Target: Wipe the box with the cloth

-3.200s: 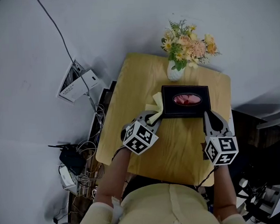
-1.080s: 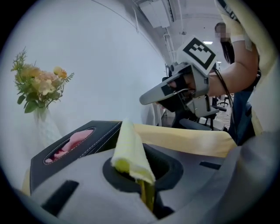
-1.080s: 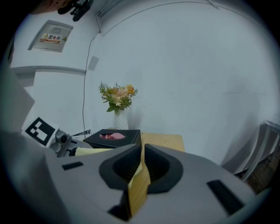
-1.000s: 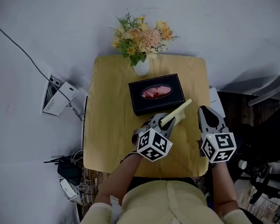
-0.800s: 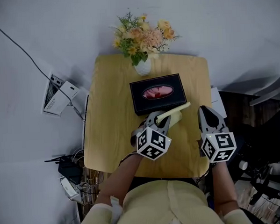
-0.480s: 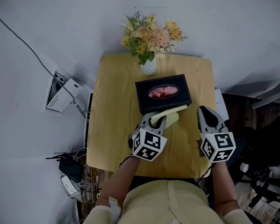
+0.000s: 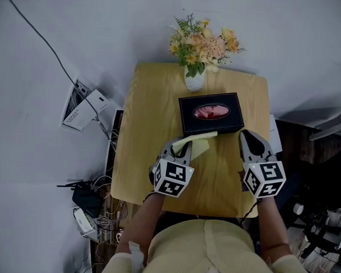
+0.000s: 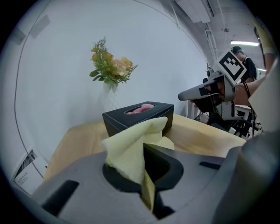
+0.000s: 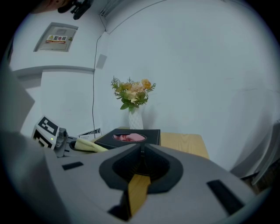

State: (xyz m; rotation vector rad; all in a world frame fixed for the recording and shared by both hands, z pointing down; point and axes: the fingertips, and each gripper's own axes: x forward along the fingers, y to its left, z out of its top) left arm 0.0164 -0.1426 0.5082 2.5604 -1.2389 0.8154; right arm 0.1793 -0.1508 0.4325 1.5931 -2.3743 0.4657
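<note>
A pale yellow cloth [image 7: 198,143] is clamped in the left gripper [image 7: 179,145] before the black rectangular box [image 7: 211,125]; the right gripper [image 7: 248,136] is shut, empty, beside it.

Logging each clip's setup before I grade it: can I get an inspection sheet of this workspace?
Surface: small wooden table, light top.
Job's things: black box towards the table's far edge, something pink in its top opening; yellow cloth at the box's near side.
Clutter: white vase of flowers behind the box.
Grippers: left gripper, jaws shut on the cloth; right gripper, jaws shut, nothing between them, by the box's near right corner.
Cables: tangle of cables on the floor left of the table.
Surroundings: white device on the floor at left.
</note>
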